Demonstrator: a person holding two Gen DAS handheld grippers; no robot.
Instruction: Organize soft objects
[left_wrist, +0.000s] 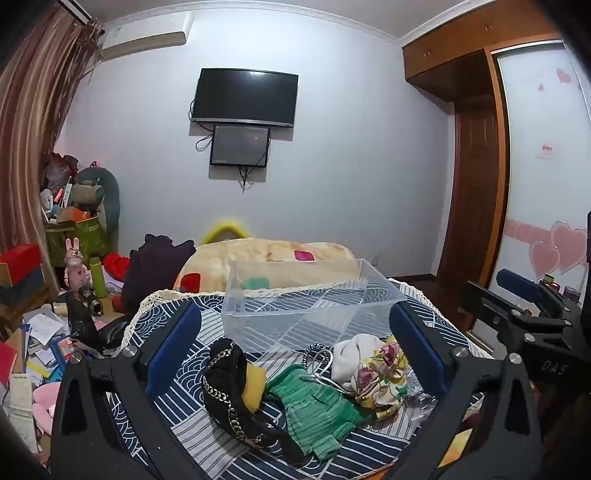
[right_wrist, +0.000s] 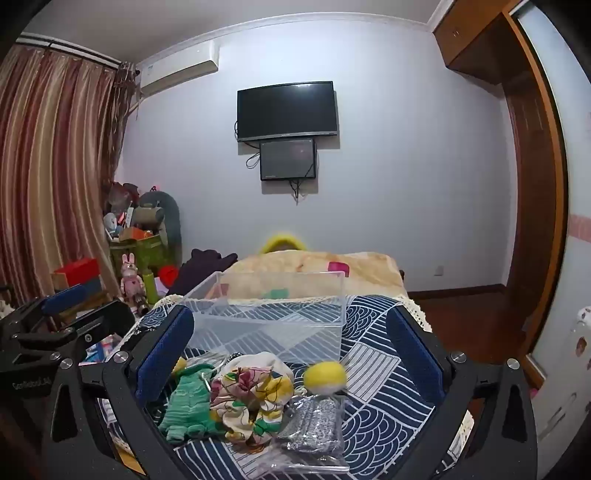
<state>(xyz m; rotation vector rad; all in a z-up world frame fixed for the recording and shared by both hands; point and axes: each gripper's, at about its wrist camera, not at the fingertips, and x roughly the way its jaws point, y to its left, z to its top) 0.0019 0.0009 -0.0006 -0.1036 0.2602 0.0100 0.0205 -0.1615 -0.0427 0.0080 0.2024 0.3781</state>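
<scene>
Green glove (left_wrist: 314, 410), floral cloth (left_wrist: 380, 373) and yellow ball (right_wrist: 325, 374) lie unsorted; clear bin (left_wrist: 306, 295) at twelve o'clock looks empty. Left hand-held gripper (left_wrist: 295, 347) and right hand-held gripper (right_wrist: 291, 347) gape wide, holding nothing.

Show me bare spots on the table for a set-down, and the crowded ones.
Free: patterned tablecloth right of the yellow ball, running up past the clear bin toward the right gripper side. The bin itself looks empty. Crowded: near centre, where green glove, floral cloth and silver pouch bunch together.
</scene>
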